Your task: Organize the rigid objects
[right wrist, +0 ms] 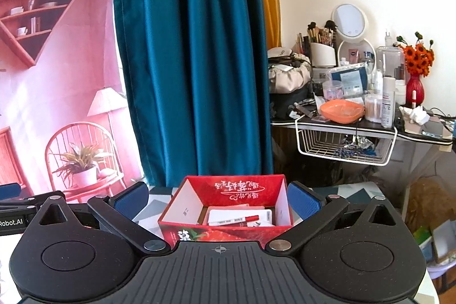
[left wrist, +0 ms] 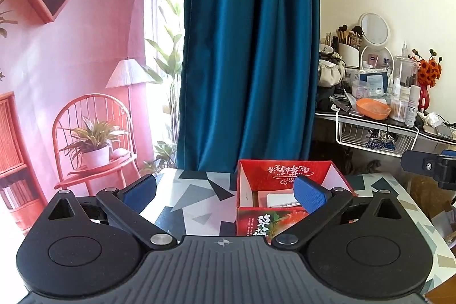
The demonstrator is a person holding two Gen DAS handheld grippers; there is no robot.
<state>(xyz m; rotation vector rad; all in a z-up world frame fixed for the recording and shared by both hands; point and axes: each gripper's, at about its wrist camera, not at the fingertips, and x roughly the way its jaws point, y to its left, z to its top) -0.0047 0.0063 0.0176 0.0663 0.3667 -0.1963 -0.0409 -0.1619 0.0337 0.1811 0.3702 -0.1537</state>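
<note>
In the left wrist view, the left gripper (left wrist: 225, 194) hangs above the near part of the table (left wrist: 196, 198), and its jaws are spread wide with nothing between them. The red box (left wrist: 285, 175) stands on the table, a little to the right of the gripper's middle line. The right blue pad (left wrist: 309, 197) covers part of the box opening from this view. Inside the box lies a white flat packet (left wrist: 278, 200). The right gripper's tip (left wrist: 427, 165) shows to the right of the box, apart from it.

The risk here, as I judge it, is that the left gripper is not centred on the box. If it goes forward or down, its right finger may strike the near wall or the left wall of the box and push the light cardboard box across the smooth table.

In the right wrist view, the right gripper (right wrist: 218, 200) has its jaws spread too, also empty, and the red box (right wrist: 228, 207) sits between the two pads but farther ahead. Several white cards and a thing with a red part (right wrist: 250, 218) lie inside the box, loosely piled. The left gripper (right wrist: 17, 204) is to the left of the box.

Here, closing on the box walls could crush the thin cardboard inward. Reaching into the pile could catch two cards at once, or tip the box. Both grippers are near the box, so they may also bump each other.
</note>
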